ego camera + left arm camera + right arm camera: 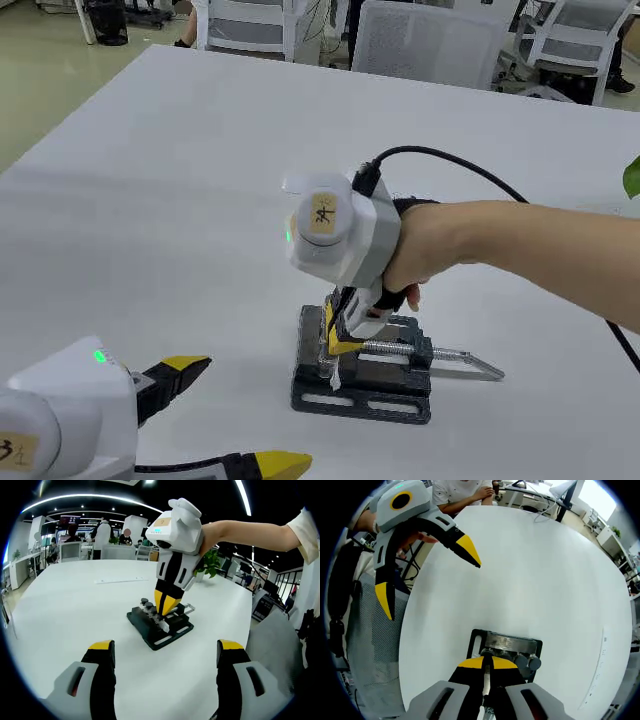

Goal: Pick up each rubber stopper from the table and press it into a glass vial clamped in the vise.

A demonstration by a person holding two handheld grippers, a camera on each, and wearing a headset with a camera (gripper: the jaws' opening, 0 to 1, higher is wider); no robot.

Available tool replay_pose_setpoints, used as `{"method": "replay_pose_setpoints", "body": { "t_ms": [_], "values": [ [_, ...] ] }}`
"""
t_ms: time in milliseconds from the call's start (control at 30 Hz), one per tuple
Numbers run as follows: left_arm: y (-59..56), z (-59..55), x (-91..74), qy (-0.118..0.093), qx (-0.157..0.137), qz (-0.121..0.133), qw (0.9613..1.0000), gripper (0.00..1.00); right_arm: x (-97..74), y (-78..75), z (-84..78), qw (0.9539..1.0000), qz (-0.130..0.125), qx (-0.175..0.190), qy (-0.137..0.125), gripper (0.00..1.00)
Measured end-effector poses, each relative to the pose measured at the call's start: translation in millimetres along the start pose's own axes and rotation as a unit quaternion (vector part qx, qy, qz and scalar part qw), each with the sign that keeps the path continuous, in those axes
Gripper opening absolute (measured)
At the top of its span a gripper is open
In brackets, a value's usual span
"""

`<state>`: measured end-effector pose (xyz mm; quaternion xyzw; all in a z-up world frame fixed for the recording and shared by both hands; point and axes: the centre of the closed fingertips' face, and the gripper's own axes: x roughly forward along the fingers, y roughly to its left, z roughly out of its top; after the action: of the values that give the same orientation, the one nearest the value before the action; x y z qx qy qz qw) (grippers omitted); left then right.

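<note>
Tabletop (180,180): white and smooth under the vise. We judge the vise could skate on it if a push lands off-centre.
Vise (360,402): black, our landmark, with its screw handle sticking out to one side. It appears to stand loose.
Left tongs (166,646): jaws spread wide and holding nothing, well apart from the vise. We think they are too far off to steady it.
Right tongs (487,666): pointing down onto the vise, tips drawn together at the end of the row. We cannot make out a stopper between them.
Vials (333,372): glass, clamped in a row in the vise. A tilted or heavy press could crack one or lever it out of the clamp.
Stoppers (530,663): dark caps seated on vials in the vise, just beside the right tongs. The tips could clip a neighbour, or a stopper could enter crooked and pop free.
</note>
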<state>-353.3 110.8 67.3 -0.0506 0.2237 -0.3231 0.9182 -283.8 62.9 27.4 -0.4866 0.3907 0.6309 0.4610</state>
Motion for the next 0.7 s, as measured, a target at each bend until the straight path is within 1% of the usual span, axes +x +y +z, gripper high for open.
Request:
{"method": "replay_pose_setpoints", "body": {
  "t_ms": [67, 133, 167, 200, 233, 267, 333, 367, 400, 467, 533, 567, 667, 700],
  "values": [
    [0.4, -0.6, 0.1, 0.001, 0.001, -0.001, 1.0, 0.82, 0.0, -0.4, 0.2, 0.9999, -0.004, 0.001, -0.009, 0.0],
    [0.6, -0.9, 0.2, 0.001, 0.001, -0.001, 1.0, 0.82, -0.3, -3.3, -0.4, 0.9997, -0.018, -0.003, -0.015, 0.02],
    [0.9, -1.3, 0.5, 0.001, 0.001, -0.002, 1.0, 0.82, -1.7, -7.5, -0.5, 0.9989, -0.037, -0.021, -0.021, 0.08],
    [1.1, -1.9, 0.6, 0.003, 0.002, -0.002, 1.0, 0.82, -2.0, -5.1, -1.9, 0.999, -0.036, -0.016, -0.023, 0.13],
    [1.2, -2.7, 0.6, 0.005, 0.002, -0.002, 1.0, 0.82, -1.0, -1.9, -0.3, 0.9992, -0.024, -0.004, -0.032, 0.21],
    [1.3, -3.0, 0.4, 0.005, 0.002, -0.003, 1.0, 0.82, -0.9, -0.1, 1.0, 0.9989, -0.021, 0.0, -0.041, 0.26],
    [2.1, -3.7, 0.1, 0.007, 0.003, -0.003, 1.0, 0.82, -3.0, 2.1, 0.0, 0.9979, -0.034, 0.002, -0.056, 0.31],
    [2.4, -4.0, 0.2, 0.007, 0.003, -0.003, 1.0, 0.82, -3.5, 2.6, 0.5, 0.9971, -0.036, 0.01, -0.066, 0.32],
    [2.3, -4.2, 0.4, 0.008, 0.003, -0.003, 1.0, 0.82, -4.3, 4.2, 1.5, 0.9957, -0.037, 0.025, -0.081, 0.34],
    [2.4, -4.4, 0.8, 0.009, 0.003, -0.004, 1.0, 0.82, -6.5, 6.4, 3.5, 0.9929, -0.04, 0.04, -0.105, 0.41],
    [2.6, -4.3, 1.2, 0.009, 0.004, -0.005, 0.9999, 0.82, -7.8, 3.8, 0.1, 0.9889, -0.049, 0.061, -0.126, 0.46],
    [2.7, -4.3, 1.5, 0.009, 0.004, -0.005, 0.9999, 0.82, -9.0, 4.6, -1.4, 0.986, -0.054, 0.069, -0.142, 0.5],
    [3.1, -4.2, 2.5, 0.011, 0.006, -0.006, 0.9999, 0.82, -10.5, 10.8, -7.8, 0.9789, -0.058, 0.099, -0.169, 0.55],
    [3.3, -4.0, 2.7, 0.011, 0.006, -0.006, 0.9999, 0.82, -11.1, 10.2, -10.8, 0.9772, -0.063, 0.106, -0.173, 0.56]
  ]
}}
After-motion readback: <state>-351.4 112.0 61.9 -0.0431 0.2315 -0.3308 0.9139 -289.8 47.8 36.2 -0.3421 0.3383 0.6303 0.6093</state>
